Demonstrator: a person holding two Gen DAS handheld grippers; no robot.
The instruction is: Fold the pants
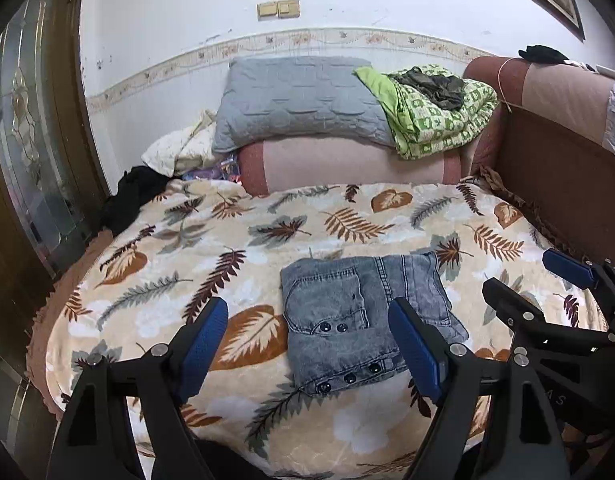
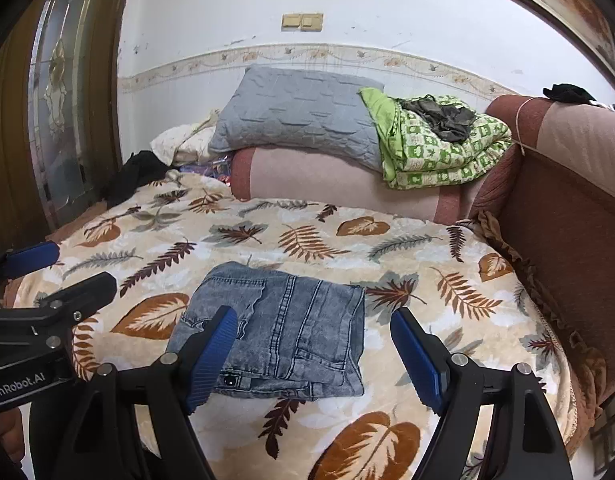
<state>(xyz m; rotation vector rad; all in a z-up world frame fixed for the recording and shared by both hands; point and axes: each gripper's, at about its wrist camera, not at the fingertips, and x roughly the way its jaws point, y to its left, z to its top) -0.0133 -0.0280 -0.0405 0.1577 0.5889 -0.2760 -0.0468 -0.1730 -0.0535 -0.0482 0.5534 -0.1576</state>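
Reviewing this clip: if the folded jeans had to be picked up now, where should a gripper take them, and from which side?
Grip the folded jeans at the thick near edge with the buttons, coming from the camera side. The stacked layers there probably lift together. Both the left gripper and the right gripper are open and empty.

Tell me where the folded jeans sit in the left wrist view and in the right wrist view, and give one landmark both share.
Left wrist view: the folded jeans lie at lower centre on the leaf-print blanket.
Right wrist view: the folded jeans lie just left of lower centre, on the same blanket.
Shared landmark: the grey pillow against the far wall.
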